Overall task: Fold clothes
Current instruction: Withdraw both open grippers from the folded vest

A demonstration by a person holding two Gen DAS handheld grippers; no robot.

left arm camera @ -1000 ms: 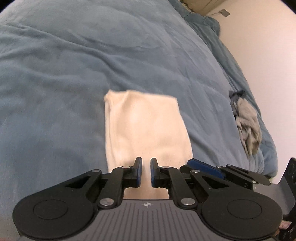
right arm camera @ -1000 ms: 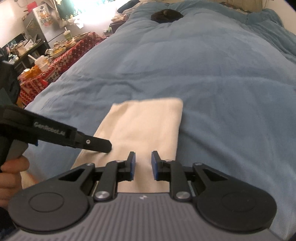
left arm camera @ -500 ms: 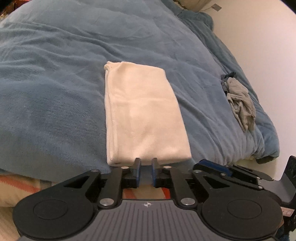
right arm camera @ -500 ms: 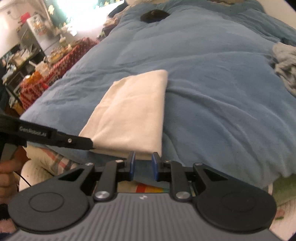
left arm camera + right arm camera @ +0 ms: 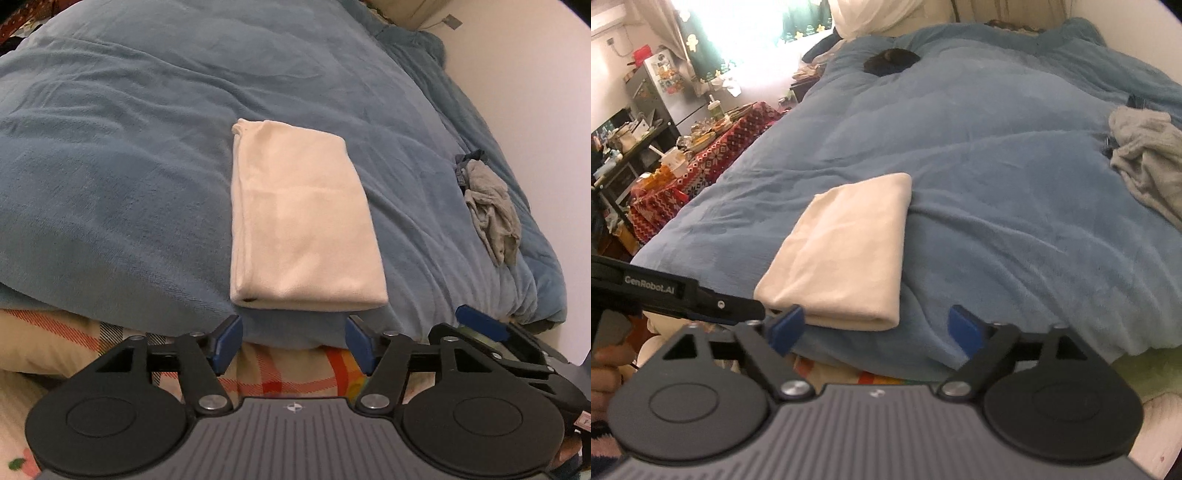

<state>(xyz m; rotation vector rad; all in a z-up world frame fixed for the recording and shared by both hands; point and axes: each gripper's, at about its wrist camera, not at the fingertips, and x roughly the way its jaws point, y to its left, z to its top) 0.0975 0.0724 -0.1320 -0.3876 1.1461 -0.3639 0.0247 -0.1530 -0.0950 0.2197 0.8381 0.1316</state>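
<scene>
On my left gripper [image 5: 676, 295] I read "GenRobot.AI"; both its jaws and my right gripper's [image 5: 875, 328] were opening, empty, clear of the folded cream cloth [image 5: 303, 221].

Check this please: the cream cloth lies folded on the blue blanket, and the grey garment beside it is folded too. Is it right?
Not quite. The grey garment is crumpled in a heap, not folded; the right wrist view shows it clearly. The cream cloth does lie folded on the blue blanket.
</scene>
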